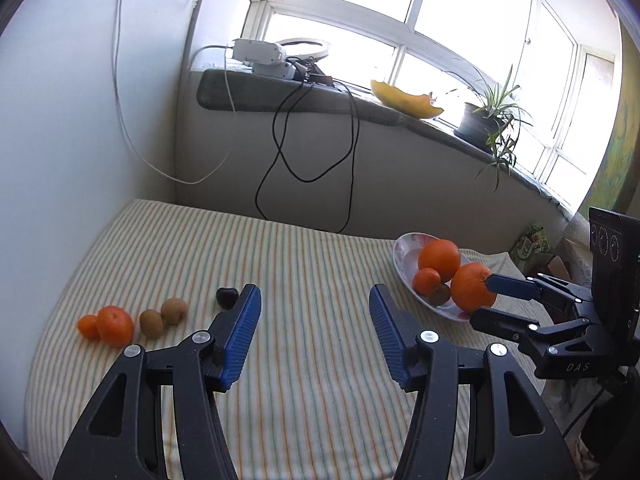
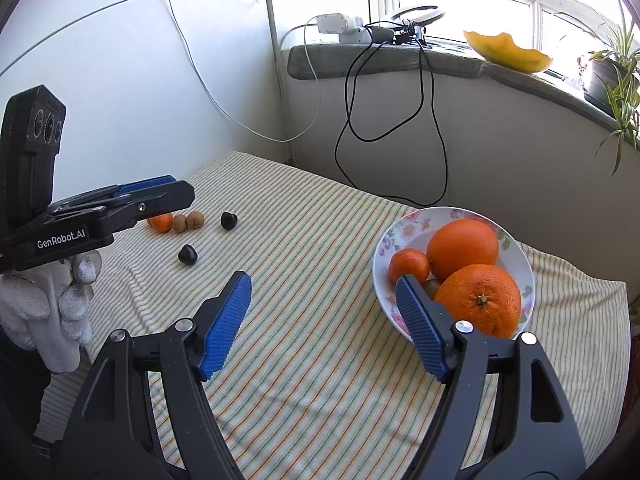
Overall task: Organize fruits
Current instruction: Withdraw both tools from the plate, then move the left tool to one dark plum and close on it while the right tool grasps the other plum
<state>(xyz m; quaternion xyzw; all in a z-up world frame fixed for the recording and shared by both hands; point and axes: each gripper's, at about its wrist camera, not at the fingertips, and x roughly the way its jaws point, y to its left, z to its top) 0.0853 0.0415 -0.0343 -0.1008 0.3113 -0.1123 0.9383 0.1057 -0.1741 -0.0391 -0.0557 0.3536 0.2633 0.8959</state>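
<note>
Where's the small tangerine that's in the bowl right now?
In the right wrist view the small tangerine sits at the left inside the floral bowl, touching the upper large orange, just beyond the right gripper.

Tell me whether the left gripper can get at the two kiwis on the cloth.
Probably yes. The left gripper is open, and the two kiwis lie uncovered on the striped cloth ahead to its left, nothing between; only the tangerine crowds them.

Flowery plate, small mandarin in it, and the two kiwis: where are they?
Flowery plate [image 2: 404, 226]: right wrist view, bare back rim.
Small mandarin [image 2: 409, 265]: right wrist view, its middle.
Two kiwis [image 1: 151, 323]: left wrist view, the left kiwi's middle.
</note>
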